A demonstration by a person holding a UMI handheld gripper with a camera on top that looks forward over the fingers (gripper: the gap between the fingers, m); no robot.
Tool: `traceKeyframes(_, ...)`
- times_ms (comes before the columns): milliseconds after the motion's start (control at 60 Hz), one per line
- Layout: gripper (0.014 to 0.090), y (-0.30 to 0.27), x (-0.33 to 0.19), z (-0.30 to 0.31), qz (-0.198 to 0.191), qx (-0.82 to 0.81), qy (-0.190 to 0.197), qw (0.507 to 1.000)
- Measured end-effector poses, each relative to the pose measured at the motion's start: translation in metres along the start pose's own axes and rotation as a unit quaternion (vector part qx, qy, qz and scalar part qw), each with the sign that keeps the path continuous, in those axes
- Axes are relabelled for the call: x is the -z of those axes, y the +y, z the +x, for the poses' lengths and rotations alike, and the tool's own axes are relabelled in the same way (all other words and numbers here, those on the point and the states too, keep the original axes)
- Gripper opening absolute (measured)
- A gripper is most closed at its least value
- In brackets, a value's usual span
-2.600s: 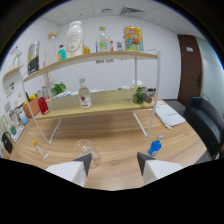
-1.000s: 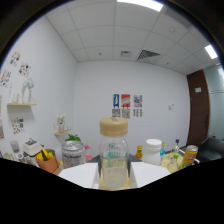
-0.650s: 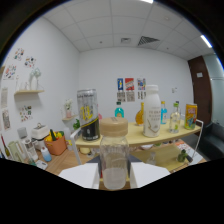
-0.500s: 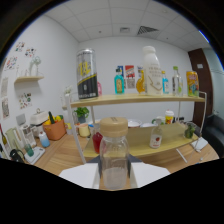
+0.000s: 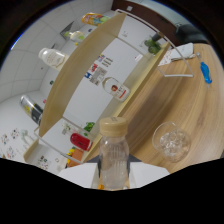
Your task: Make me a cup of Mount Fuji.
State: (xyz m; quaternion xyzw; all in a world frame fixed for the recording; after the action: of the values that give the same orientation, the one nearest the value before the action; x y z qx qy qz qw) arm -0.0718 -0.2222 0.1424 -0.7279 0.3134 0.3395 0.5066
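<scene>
Squarely gripped in the hand-held gripper [image 5: 114, 176]: a clear bottle [image 5: 113, 155].

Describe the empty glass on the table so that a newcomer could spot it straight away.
Start at the wooden table in front of the two-tier wooden shelf. The gripper holds a clear plastic bottle with a tan cap; beside that bottle, on the table, stands the clear round drinking glass. It is the only open, capless vessel there, with ice-like glints inside.

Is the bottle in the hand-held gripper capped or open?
Capped: the bottle carries a tan cap on its neck, and the hand-held gripper grips its sides.
</scene>
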Motion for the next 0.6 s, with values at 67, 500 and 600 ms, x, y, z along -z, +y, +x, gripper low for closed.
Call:
traceKeyframes(67, 0.0410, -0.009, -0.001, -0.002, 0.012, -0.073, -0.019, 0.997)
traceKeyframes(500, 0.0408, -0.024, -0.012, -0.002, 0.010, -0.481, -0.126, 0.868)
traceKeyframes(600, 0.0407, -0.025, -0.013, 0.001, 0.016, -0.509, -0.132, 0.851)
